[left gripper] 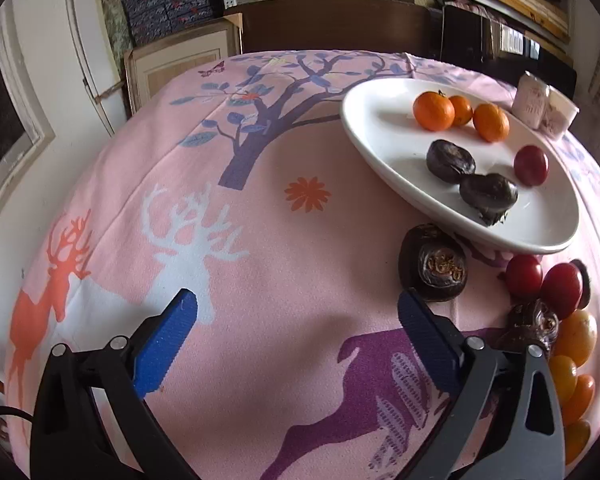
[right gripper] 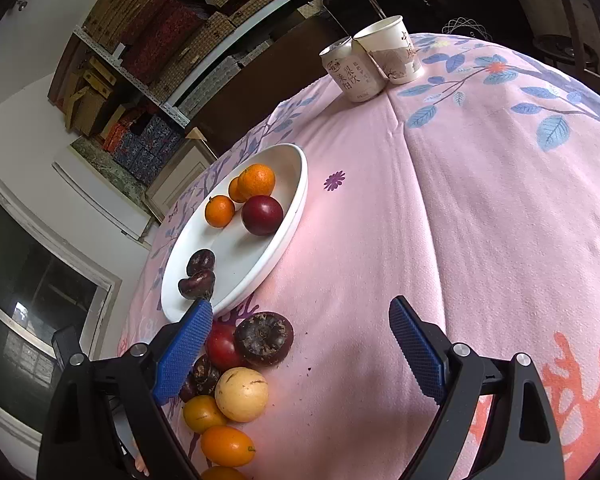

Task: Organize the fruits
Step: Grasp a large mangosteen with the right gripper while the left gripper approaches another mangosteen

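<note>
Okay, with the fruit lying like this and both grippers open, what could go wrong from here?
1. The loose fruit pile is tightly packed by the white plate; closing on one piece may nudge its round neighbours into rolling.
2. The right gripper has one finger close to the plate's rim, so a reach could bump the plate.
3. The red plum on the plate sits near the rim and might roll if jolted.

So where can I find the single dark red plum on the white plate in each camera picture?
Left wrist view: the plum sits on the right part of the white plate, right of the two dark fruits.
Right wrist view: the plum is left of centre, near the plate's right rim, just below the oranges.
Shared landmark: the three oranges on the plate.
</note>
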`<move>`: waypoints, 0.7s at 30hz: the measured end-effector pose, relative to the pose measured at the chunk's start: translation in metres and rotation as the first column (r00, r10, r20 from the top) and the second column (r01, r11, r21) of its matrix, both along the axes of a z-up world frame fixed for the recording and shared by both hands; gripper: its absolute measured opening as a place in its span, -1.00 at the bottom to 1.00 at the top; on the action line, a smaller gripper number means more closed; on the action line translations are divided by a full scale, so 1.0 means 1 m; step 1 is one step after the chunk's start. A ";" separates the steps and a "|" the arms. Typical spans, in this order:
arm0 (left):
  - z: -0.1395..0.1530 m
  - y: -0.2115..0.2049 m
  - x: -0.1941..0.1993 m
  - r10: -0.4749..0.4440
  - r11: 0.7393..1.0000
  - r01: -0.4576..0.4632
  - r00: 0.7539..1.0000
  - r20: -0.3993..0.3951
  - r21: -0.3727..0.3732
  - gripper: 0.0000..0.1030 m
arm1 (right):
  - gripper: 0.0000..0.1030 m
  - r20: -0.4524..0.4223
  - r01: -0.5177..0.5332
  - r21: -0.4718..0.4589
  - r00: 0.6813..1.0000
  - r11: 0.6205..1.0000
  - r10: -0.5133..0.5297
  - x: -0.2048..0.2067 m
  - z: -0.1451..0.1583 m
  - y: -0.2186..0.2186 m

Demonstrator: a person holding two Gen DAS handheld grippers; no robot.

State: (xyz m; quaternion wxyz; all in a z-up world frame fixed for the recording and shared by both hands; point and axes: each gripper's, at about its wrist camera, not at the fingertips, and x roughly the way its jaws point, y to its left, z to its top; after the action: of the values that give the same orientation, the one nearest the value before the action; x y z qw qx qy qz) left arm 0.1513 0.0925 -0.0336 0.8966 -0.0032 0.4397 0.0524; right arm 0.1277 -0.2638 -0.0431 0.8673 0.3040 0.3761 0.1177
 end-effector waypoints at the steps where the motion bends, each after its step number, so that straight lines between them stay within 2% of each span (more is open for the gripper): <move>1: 0.002 0.007 -0.002 -0.004 0.998 0.004 1.000 0.007 -0.060 0.91 | 0.76 0.001 0.001 0.002 1.000 1.000 -0.001 0.000 0.000 0.000; 3: 0.004 0.012 -0.006 -0.016 0.991 0.019 1.000 0.022 -0.130 0.91 | 0.76 0.003 0.000 0.003 1.000 1.000 0.000 0.000 0.000 -0.001; 4: 0.004 0.011 -0.005 -0.023 0.991 0.026 0.999 0.022 -0.131 0.91 | 0.76 0.004 -0.001 0.003 1.000 1.000 0.001 0.000 0.001 -0.001; 9: 0.002 -0.013 -0.004 -0.066 0.998 0.067 0.997 0.026 -0.023 0.91 | 0.76 0.011 -0.008 -0.001 1.000 1.000 0.008 0.000 0.002 0.000; 15: 0.003 -0.040 0.002 -0.119 0.988 0.113 0.991 0.054 0.109 0.91 | 0.76 0.004 -0.006 -0.005 1.000 1.000 0.006 0.001 0.001 0.001; 18: 0.003 -0.048 0.009 -0.138 0.983 0.129 0.988 0.065 0.130 0.92 | 0.76 0.003 -0.005 -0.010 1.000 1.000 0.005 0.001 0.000 0.001; 21: 0.002 -0.051 0.017 -0.160 0.982 0.151 0.985 0.071 0.112 0.92 | 0.76 -0.004 -0.006 -0.015 1.000 1.000 0.006 0.002 -0.002 0.002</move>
State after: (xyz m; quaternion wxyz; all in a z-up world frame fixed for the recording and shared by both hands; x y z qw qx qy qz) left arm 0.1687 0.0410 -0.0314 0.9137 0.0769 0.3990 0.0053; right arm 0.1297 -0.2618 -0.0448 0.8685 0.2967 0.3796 0.1168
